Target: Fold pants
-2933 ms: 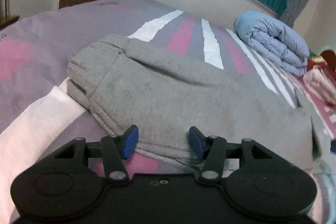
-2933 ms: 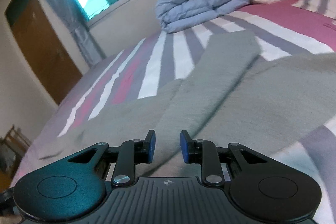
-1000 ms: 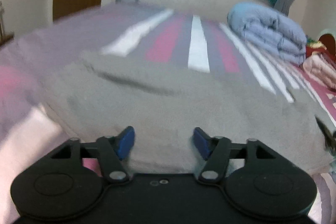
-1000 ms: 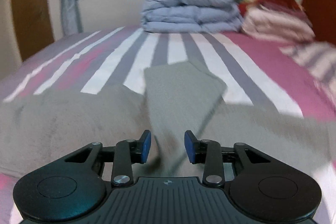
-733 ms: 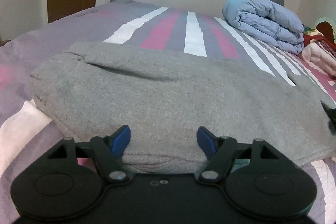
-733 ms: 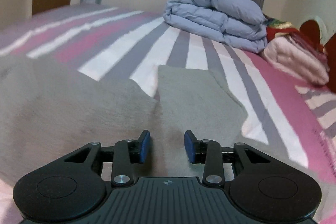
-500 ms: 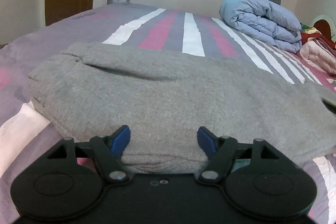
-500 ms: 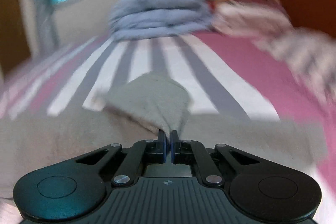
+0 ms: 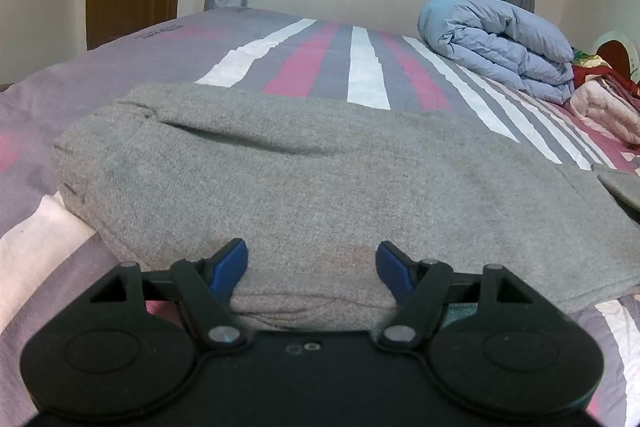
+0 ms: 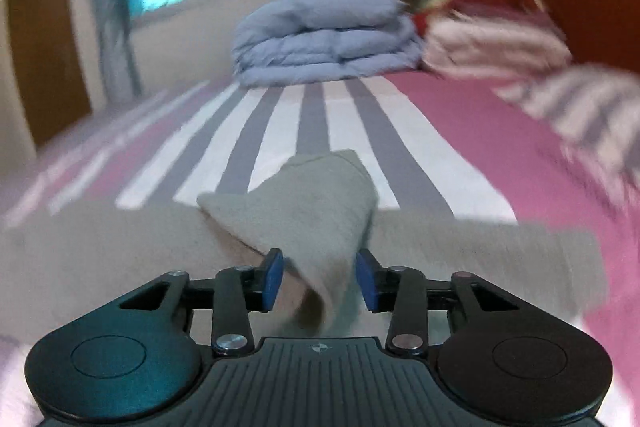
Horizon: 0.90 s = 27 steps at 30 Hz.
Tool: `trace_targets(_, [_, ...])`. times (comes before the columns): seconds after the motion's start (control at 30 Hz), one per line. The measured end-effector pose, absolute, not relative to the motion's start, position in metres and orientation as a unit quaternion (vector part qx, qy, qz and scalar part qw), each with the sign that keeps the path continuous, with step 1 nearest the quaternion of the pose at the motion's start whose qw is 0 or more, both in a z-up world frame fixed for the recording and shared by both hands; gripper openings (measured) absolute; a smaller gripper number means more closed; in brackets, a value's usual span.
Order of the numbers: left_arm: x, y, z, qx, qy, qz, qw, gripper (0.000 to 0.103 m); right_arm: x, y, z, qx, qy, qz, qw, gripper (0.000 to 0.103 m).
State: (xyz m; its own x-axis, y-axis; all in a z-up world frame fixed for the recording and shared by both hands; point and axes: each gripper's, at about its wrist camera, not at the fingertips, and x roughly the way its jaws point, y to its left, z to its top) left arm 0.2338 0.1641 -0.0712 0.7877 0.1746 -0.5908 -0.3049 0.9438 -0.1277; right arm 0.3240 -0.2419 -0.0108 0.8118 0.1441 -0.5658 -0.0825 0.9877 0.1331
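Nearest, in the left wrist view: left gripper (image 9: 312, 263), blue-padded fingers (image 9: 230, 261) set wide apart, astride the near hem of the grey knitted pants (image 9: 320, 179) without clamping it. Pants spread on the striped pink, grey and white bed sheet (image 9: 364, 67), long axis running left to right across the view, bunched end at far left, remainder passing out of frame at right.

Nearest, in the right wrist view (blurred): right gripper (image 10: 319, 277), jaws just been opening, a peaked grey flap of the pants (image 10: 320, 211) standing between the fingers, pads apparently clear of the cloth. Right gripper judged the nearer to that loose flap; coming fold likely dependent on carrying it leftward along the long axis.

Flap shown only as a sliver at the left view's right edge. Farther off, folded pale-blue quilt (image 9: 496, 39) in both views.
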Motion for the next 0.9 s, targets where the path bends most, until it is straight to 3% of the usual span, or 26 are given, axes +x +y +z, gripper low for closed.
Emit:
trace_targets(0.4, [0.233, 0.166, -0.072, -0.12, 0.296, 0.127, 0.939, 0.065, 0.378, -0.158, -0.062, -0.204, 0.312, 0.102, 0.922, 0.04])
trace_targets(0.43, [0.233, 0.166, -0.072, -0.12, 0.296, 0.127, 0.939, 0.065, 0.38, -0.159, -0.066, -0.213, 0.31, 0.099, 0.921, 0.035])
trace_targets(0.47, [0.233, 0.166, -0.072, -0.12, 0.296, 0.127, 0.939, 0.065, 0.379, -0.165, -0.065, -0.202, 0.312, 0.097, 0.923, 0.006])
trace_targets(0.7, [0.233, 0.166, -0.072, -0.117, 0.296, 0.127, 0.94, 0.065, 0.318, -0.284, -0.007, 0.13, 0.25, -0.021, 0.959, 0.005])
trace_targets(0.9, [0.233, 0.164, -0.072, -0.113, 0.298, 0.127, 0.939, 0.065, 0.294, -0.389, -0.081, 0.406, 0.318, -0.078, 0.853, 0.005])
